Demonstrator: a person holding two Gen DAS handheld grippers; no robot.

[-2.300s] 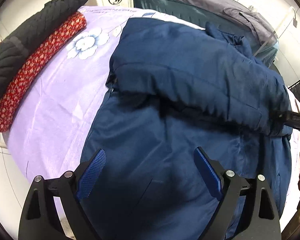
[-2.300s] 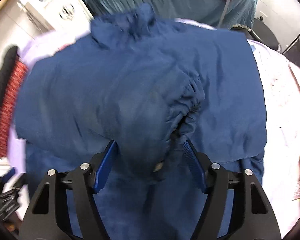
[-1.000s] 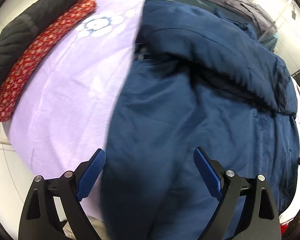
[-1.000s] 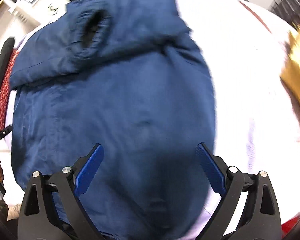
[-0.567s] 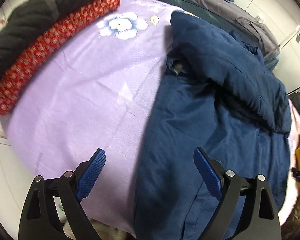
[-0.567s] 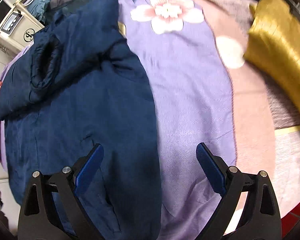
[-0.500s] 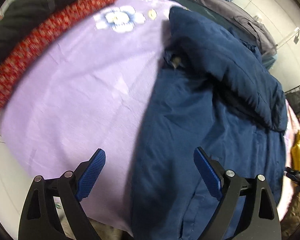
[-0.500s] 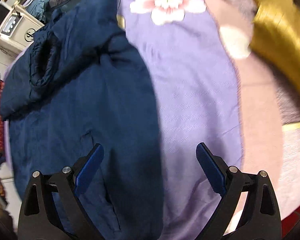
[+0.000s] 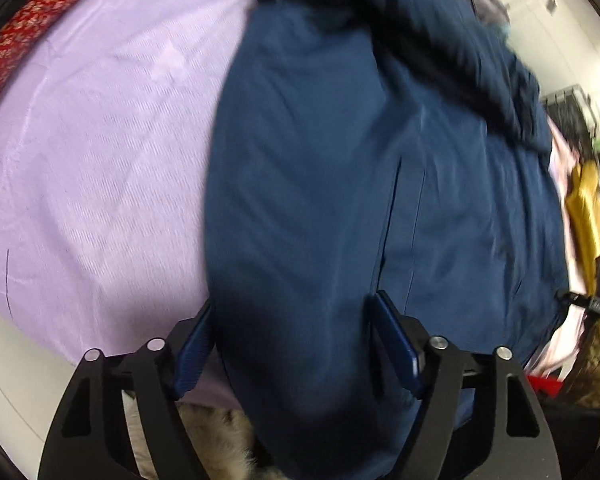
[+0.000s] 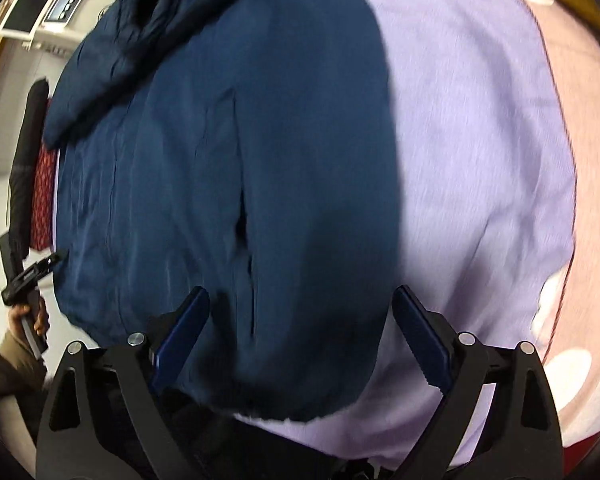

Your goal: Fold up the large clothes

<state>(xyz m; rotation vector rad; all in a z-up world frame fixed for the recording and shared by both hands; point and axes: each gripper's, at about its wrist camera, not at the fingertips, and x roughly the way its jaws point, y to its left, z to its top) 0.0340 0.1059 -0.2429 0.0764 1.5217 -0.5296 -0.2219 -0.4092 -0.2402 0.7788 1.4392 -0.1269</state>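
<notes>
The navy jacket (image 9: 340, 184) lies spread flat on a lilac bedsheet (image 9: 92, 168), its sleeve folded across the far end of the body, well ahead of both tongs.

The left tongs (image 9: 290, 344) point steeply down at the jacket's near left corner. Their jaws have just been closing, and the hem edge of the jacket sits between them: the left blue pad lies right at the jacket's side edge, the right pad stands on the cloth beside a vertical seam. Whether the pads already press the fabric I cannot tell through the blur. Past the left pad the bare sheet stretches away to a red patterned garment (image 9: 24, 28) at the far left.

The right tongs (image 10: 300, 336) also point down, at the jacket's near right corner. Their jaws stand wide, with the hem corner between them; the left pad is over the cloth, the right pad over bare sheet just beyond the jacket's side edge, gripping nothing. To the right of these tongs the sheet turns pink. At the far left of the right wrist view a person's hand (image 10: 34, 316) holds the other tool.
</notes>
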